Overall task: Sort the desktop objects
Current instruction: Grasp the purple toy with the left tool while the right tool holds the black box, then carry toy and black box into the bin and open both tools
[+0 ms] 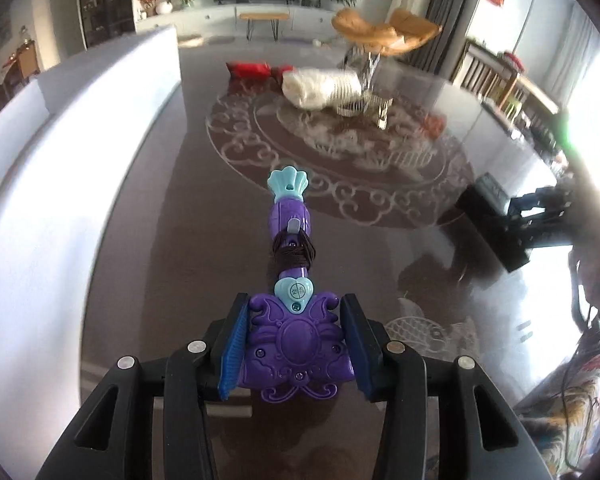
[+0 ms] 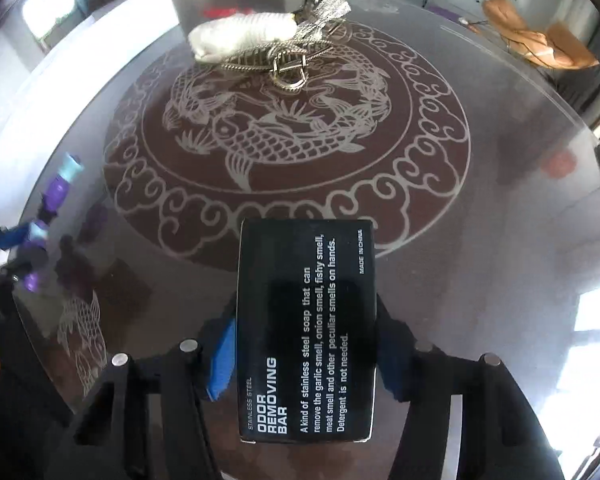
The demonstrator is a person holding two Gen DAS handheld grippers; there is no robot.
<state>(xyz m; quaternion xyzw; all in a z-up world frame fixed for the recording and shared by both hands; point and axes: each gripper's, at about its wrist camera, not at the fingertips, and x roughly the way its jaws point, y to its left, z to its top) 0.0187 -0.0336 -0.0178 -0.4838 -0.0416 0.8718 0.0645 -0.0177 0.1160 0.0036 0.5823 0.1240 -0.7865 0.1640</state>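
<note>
Left tongs [image 1: 295,344] clamp purple toy [image 1: 293,320] by its wide base, above tabletop [image 1: 139,240]. Hard plastic, light, prob. slippery; long handle may swing. Right tongs [image 2: 306,352] grip black box [image 2: 306,332] by its sides: stiff card, crushable.

Glossy purple and teal plastic toy [image 1: 295,332], dark thread wound on its handle, matt black printed cardboard box [image 2: 306,332], glossy reflective glass tabletop [image 2: 480,280] with frosted etched pattern, shiny metal chain [image 2: 259,62], white ribbed cloth bundle [image 2: 239,36]
</note>
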